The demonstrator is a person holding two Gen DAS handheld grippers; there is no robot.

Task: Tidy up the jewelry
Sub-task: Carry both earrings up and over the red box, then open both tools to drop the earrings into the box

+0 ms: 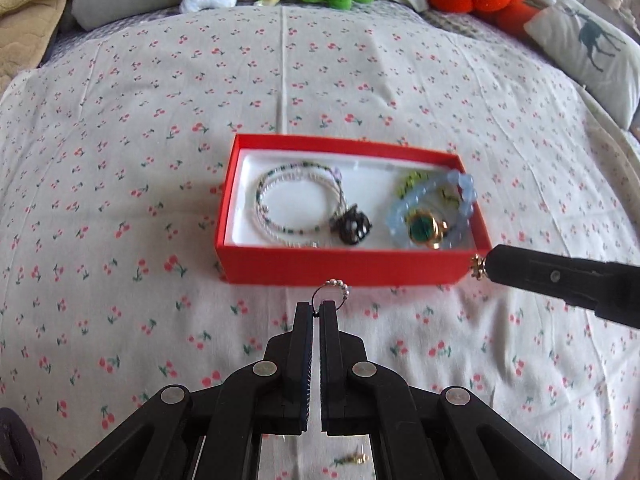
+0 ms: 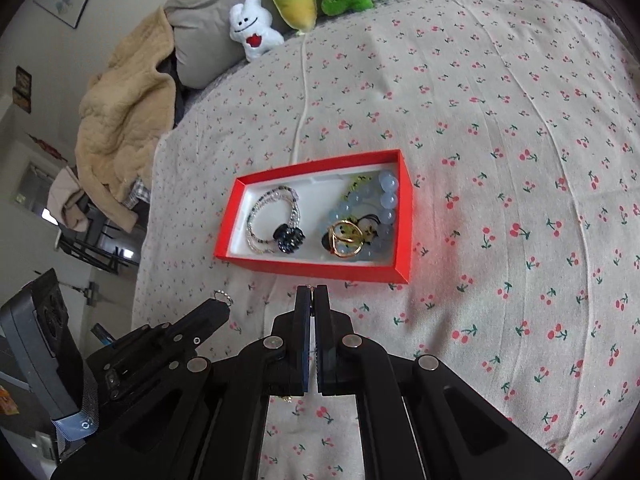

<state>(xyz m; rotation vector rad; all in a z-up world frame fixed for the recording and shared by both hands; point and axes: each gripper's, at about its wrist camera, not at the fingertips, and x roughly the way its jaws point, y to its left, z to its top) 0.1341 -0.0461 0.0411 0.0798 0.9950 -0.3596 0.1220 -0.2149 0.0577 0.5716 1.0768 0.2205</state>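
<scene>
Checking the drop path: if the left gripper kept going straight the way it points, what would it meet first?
Probably the near wall of the red box, just ahead of the left gripper and its small beaded ring; depth is uncertain.

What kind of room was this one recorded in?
Most likely a bedroom: the red jewelry box sits on a cherry-print bedspread, with plush toys and pillows lined up at the far end.

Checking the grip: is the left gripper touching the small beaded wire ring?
Touching. In the left wrist view, the left gripper is shut on the small beaded wire ring.
</scene>
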